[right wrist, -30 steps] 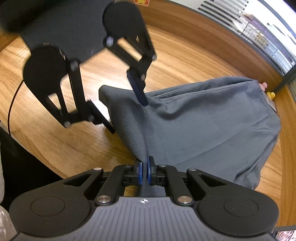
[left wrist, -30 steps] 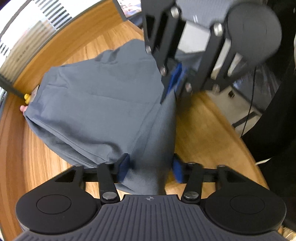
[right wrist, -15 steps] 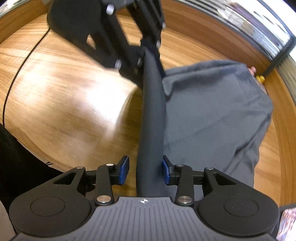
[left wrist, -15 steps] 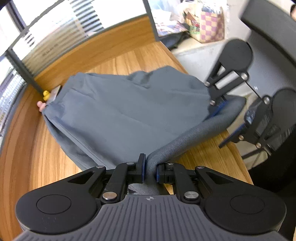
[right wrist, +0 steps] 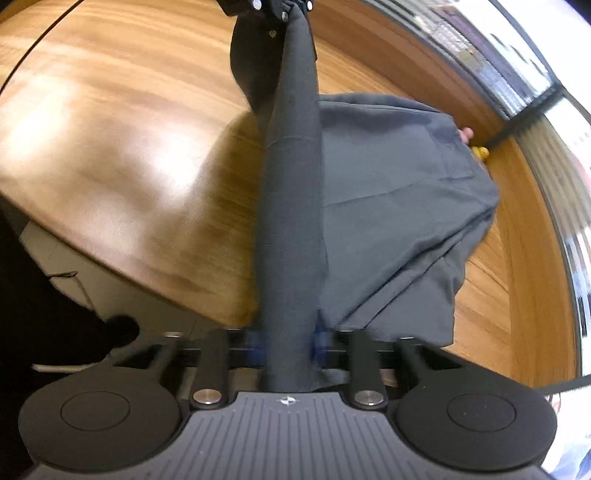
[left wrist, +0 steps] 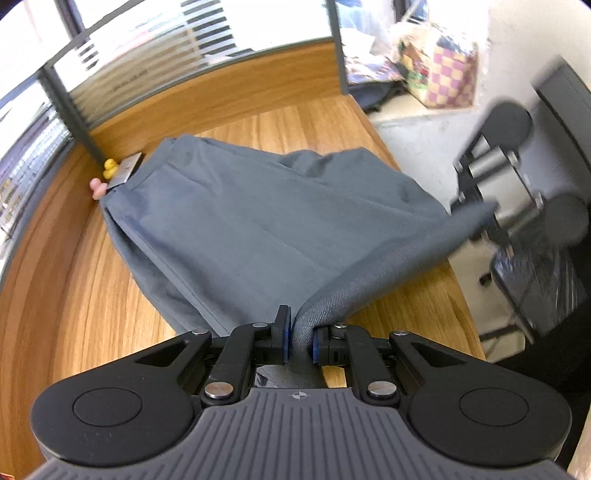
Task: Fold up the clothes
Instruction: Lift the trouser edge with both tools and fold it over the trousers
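A grey garment (left wrist: 258, 225) lies on the wooden table (left wrist: 74, 314), its near hem pulled up into a taut band between the two grippers. My left gripper (left wrist: 298, 341) is shut on one end of that hem. In the right wrist view the garment (right wrist: 388, 192) spreads to the right, and the hem band (right wrist: 291, 221) runs from my right gripper (right wrist: 288, 345) up to the left gripper (right wrist: 273, 7) at the top. The right gripper's blue pads (right wrist: 255, 345) stand a little apart with the thick band between them. The right gripper (left wrist: 480, 218) shows blurred in the left wrist view, off the table's right edge.
A small yellow toy (left wrist: 109, 168) and a pink one (left wrist: 96, 186) sit by the garment's far corner, next to a grey tag (left wrist: 125, 171). A glass partition (left wrist: 147, 74) borders the table's far side. A checked bag (left wrist: 447, 77) and floor lie beyond the right edge.
The two grippers have moved apart, stretching the hem into a long band. The left gripper closed on the hem; the right gripper's jaws opened from tightly pinched to wider around the band.
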{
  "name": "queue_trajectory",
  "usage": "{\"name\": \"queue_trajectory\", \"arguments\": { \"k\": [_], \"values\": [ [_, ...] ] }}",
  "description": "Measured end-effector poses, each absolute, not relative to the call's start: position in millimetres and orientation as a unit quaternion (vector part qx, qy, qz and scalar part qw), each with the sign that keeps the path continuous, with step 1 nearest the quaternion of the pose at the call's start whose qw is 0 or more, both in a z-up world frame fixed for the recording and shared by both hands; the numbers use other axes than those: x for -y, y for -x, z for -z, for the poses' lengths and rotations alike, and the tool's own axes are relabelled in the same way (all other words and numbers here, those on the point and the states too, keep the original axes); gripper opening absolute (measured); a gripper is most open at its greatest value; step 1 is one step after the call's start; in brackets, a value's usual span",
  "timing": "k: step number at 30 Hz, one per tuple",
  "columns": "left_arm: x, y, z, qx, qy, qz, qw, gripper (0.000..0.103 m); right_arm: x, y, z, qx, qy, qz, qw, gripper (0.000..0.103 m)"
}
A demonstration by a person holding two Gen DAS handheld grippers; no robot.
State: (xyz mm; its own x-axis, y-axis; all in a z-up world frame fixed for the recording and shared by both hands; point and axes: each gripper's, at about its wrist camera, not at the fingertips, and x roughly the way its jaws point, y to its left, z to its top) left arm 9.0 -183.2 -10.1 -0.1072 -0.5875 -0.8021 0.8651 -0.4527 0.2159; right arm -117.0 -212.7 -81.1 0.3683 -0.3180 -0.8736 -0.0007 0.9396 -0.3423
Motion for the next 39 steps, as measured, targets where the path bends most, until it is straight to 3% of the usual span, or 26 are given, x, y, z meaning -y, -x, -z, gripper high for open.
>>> {"name": "queue_trajectory", "arguments": {
  "k": [8, 19, 28, 39],
  "values": [
    [143, -3, 11, -0.175, -0.458, 0.738, 0.464, 0.012, 215, 124, 51, -0.561, 0.09, 0.06, 0.82, 0.011],
    [82, 12, 4, -0.26, -0.467, 0.767, 0.356, 0.012, 176, 147, 28, -0.591, -0.03, -0.053, 0.804, 0.01],
    [148, -21, -10, -0.283, -0.453, 0.747, 0.396, 0.014, 225, 126, 14, -0.585, -0.013, 0.0, 0.811, 0.01],
    [237, -52, 43, -0.29, -0.478, 0.71, 0.428, 0.02, 287, 77, 67, -0.601, 0.03, 0.038, 0.797, 0.013]
  ]
}}
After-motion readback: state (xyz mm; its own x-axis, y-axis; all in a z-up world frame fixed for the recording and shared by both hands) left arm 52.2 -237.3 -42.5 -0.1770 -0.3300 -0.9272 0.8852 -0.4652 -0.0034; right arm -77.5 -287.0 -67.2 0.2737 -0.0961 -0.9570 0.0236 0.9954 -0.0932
